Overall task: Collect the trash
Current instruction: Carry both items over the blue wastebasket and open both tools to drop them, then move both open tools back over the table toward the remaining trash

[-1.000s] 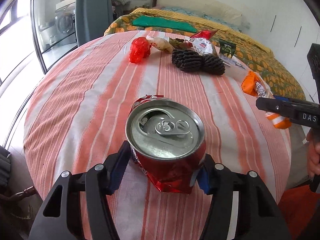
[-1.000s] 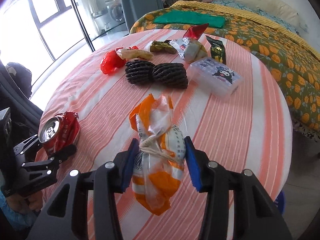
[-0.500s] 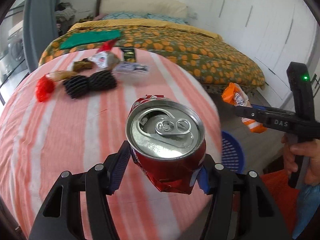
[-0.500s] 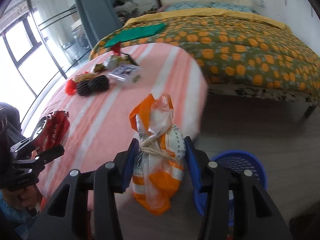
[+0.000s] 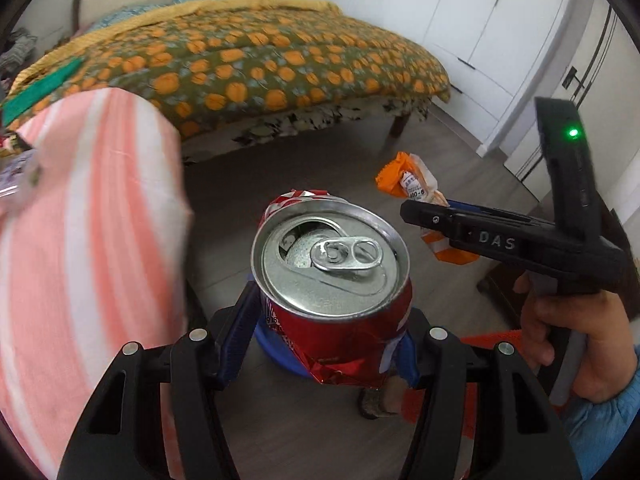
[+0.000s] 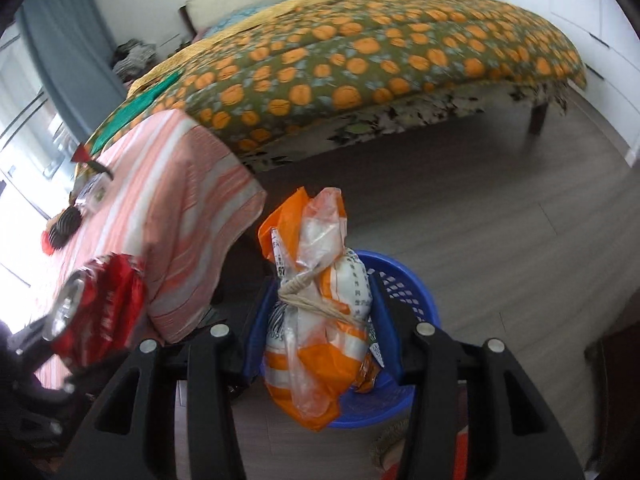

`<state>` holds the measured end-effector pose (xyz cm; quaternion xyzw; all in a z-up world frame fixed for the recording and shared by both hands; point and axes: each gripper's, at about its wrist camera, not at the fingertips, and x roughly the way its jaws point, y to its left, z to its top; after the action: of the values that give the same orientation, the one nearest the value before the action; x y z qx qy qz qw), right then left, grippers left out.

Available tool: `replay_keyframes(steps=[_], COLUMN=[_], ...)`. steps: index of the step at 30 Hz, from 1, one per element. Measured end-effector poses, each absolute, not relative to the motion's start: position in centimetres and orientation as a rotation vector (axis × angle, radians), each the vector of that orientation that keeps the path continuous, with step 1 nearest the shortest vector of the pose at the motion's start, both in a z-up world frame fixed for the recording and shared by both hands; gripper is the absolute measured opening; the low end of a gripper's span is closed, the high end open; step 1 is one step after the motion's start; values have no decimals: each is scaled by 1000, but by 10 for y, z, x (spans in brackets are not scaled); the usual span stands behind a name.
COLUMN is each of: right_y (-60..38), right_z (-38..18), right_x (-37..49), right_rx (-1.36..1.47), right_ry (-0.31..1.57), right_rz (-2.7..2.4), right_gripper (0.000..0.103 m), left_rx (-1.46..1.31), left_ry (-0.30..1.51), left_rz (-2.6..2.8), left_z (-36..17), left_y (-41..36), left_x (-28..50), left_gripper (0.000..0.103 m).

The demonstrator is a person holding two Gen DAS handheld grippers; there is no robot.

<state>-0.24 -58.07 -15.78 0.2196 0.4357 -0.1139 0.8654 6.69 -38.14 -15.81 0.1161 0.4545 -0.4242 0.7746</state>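
My left gripper [image 5: 326,340] is shut on a crushed red soda can [image 5: 334,280], held upright in the air above the floor; the can also shows in the right wrist view [image 6: 92,304]. My right gripper [image 6: 318,312] is shut on a tied orange and white plastic bag [image 6: 320,320], held above a blue plastic basket [image 6: 404,300] on the floor. In the left wrist view the right gripper [image 5: 436,216] and the bag [image 5: 412,180] are to the right of the can. A bit of the blue basket [image 5: 272,352] shows under the can.
The round table with a pink striped cloth [image 6: 168,200] stands to the left, with several wrappers [image 6: 92,192] and dark items [image 6: 66,222] on it. A bed with an orange-patterned cover [image 6: 360,48] is behind. White cabinets [image 5: 472,20] line the right wall. Grey wood floor [image 6: 500,240] lies between.
Both grippers have swung right, away from the table and out over the floor, still holding the can and the bag. The blue basket now lies directly under the bag.
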Motion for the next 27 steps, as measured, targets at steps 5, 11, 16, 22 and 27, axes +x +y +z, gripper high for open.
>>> replay_keyframes(steps=[5, 11, 16, 22, 27], right_y=[-605, -617, -625, -633, -613], right_z=[-168, -170, -169, -156, -145], right_x=[-11, -10, -12, -26, -24], right_rx=[534, 571, 619, 620, 539], right_ry=[899, 869, 816, 755, 731], right_rz=[-269, -291, -319, -375, -392], right_gripper=[46, 49, 80, 80, 91], left_rx=[275, 283, 280, 202, 134], left_ry=[1029, 1041, 1042, 995, 893], left_rz=[-920, -927, -901, -912, -939], left_z=[-190, -214, -228, -195, -146], left_y=[-419, -439, -448, -420, -375], left_x=[73, 85, 99, 98, 82], left_gripper=[59, 62, 84, 85, 92])
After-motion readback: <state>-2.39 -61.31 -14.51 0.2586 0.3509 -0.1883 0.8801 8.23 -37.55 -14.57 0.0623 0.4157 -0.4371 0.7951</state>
